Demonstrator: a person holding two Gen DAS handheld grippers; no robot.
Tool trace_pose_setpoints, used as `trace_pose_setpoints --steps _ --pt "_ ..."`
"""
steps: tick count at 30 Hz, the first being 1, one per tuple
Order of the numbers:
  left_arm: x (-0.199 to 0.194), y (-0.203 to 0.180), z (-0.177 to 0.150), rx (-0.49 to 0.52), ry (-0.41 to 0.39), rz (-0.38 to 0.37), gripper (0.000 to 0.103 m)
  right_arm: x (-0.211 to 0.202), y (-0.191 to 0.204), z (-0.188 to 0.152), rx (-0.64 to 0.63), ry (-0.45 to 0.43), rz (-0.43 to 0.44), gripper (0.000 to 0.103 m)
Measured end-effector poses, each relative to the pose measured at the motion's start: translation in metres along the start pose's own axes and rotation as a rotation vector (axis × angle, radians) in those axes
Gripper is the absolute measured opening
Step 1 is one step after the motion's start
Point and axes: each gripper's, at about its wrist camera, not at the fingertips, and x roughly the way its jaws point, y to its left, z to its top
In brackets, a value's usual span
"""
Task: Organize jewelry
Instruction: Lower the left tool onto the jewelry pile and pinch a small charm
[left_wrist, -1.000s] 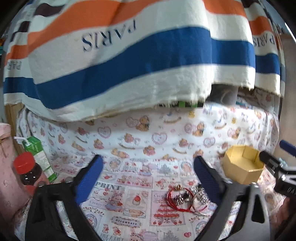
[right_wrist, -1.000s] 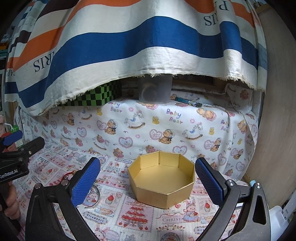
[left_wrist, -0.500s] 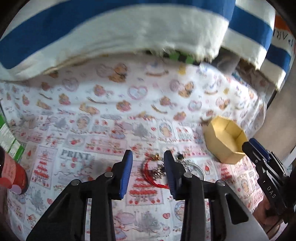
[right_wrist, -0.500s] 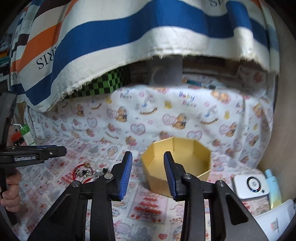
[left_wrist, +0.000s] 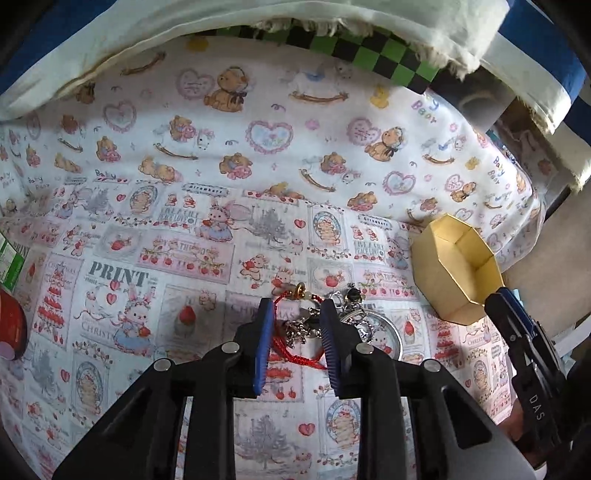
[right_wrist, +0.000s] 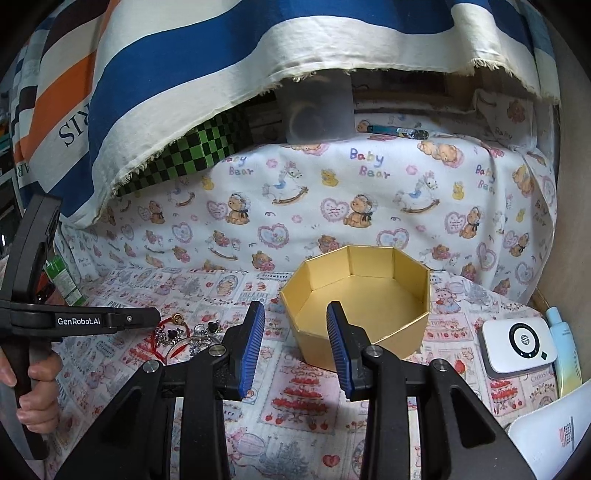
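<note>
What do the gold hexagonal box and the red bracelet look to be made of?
Gold hexagonal box: likely thin cardboard with a matte metallic-gold finish, judging by its flat panels and sharp folded corners. Red bracelet: seemingly braided cord or string, thin and limp, with a small gold bead; silver-looking metal charms lie on it.

Tangled jewelry pile: red cord bracelet, silver chain, thin silver bangle, lying flat on printed cloth. Gold octagonal box just right of it, upright, open, empty.

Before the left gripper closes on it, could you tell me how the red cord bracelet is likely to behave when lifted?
The red cord bracelet looks thin and limp, so it would probably droop. It lies tangled with silver charms, which may come along. The left gripper straddles both.
</note>
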Motion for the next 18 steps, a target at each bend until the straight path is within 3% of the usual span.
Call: trace_pose_setpoints --steps 6,7,8,15,18 --pt "0.014 0.002 -0.003 0.002 0.054 -0.03 0.022 0.0 0.001 0.0 -0.01 -0.001 -0.005 0.038" --pt "0.014 0.002 -0.004 0.0 0.053 -0.047 0.011 0.0 0.002 0.001 -0.012 -0.004 -0.006 0.038" --pt "0.015 0.002 -0.004 -0.004 0.052 -0.057 0.008 0.0 0.002 0.001 -0.014 -0.005 -0.007 0.038" --pt "-0.007 -0.005 -0.008 0.023 -0.021 -0.068 0.008 -0.003 0.007 0.0 -0.043 -0.005 0.003 0.038" --pt "-0.028 -0.003 -0.009 0.023 -0.083 -0.081 0.008 -0.007 0.014 -0.001 -0.068 0.005 0.034 0.053"
